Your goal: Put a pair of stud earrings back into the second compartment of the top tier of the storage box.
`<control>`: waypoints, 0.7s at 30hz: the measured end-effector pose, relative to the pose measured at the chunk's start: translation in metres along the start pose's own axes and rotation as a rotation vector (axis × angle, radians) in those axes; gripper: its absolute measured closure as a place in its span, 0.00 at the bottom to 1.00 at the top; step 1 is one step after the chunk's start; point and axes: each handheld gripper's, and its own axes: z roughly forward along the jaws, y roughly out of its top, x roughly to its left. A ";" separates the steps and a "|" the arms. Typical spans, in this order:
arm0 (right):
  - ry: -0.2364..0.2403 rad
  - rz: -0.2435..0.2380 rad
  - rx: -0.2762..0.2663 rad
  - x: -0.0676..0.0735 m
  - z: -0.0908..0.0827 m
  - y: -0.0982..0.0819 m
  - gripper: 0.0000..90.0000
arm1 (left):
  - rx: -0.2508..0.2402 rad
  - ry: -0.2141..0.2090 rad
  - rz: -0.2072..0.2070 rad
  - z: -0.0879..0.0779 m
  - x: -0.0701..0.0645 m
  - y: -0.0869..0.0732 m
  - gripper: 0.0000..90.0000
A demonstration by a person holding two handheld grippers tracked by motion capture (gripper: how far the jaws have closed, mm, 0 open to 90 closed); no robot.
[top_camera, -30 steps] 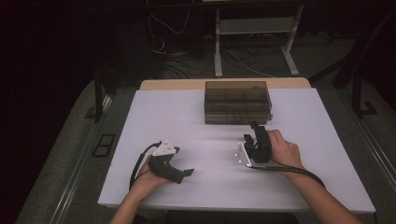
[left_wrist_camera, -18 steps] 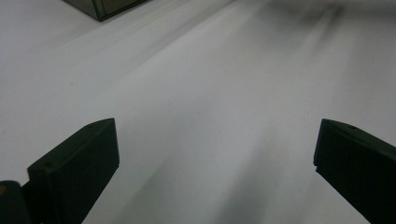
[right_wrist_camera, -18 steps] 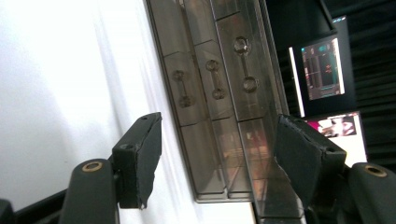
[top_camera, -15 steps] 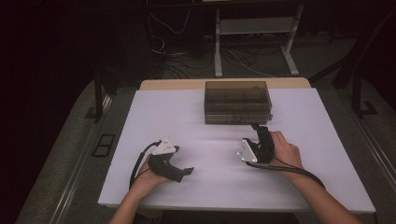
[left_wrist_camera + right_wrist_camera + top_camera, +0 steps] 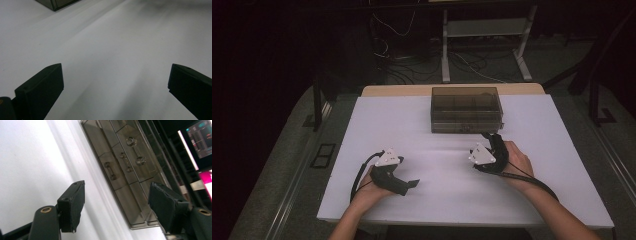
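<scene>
A smoky see-through drawer box [image 5: 467, 111] stands at the back middle of the white table [image 5: 437, 200]. My right gripper [image 5: 488, 136] is held just in front of the box's right part, jaws pointing at it. In the right gripper view it [image 5: 117, 190] is open with nothing between its jaws. Beyond them the box [image 5: 125, 165] shows its drawer fronts with clear handles. My left gripper [image 5: 411, 184] rests low at the table's front left, pointing right. In the left gripper view it [image 5: 116, 75] is wide open over bare white surface, with a corner of the box [image 5: 53, 3] at the top.
Behind the table are a white metal stand [image 5: 484, 30] and loose cables [image 5: 412, 65] on a dark floor. A lit screen [image 5: 202, 135] shows at the far right of the right gripper view. A cable [image 5: 532, 182] trails from the right gripper along the forearm.
The right hand has rolled and lifted its gripper slightly, edging it toward the box. The left gripper has stayed where it was.
</scene>
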 end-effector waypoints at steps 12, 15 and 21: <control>0.142 0.221 -0.023 -0.015 -0.001 -0.002 0.32 | 0.000 -0.003 0.005 0.000 -0.001 0.000 0.00; 0.195 0.271 -0.030 -0.019 -0.001 -0.003 0.32 | 0.005 -0.004 0.012 0.000 -0.001 0.000 0.00; 0.253 0.333 -0.038 -0.024 -0.001 -0.004 0.32 | 0.003 -0.004 0.010 0.000 -0.001 0.000 0.00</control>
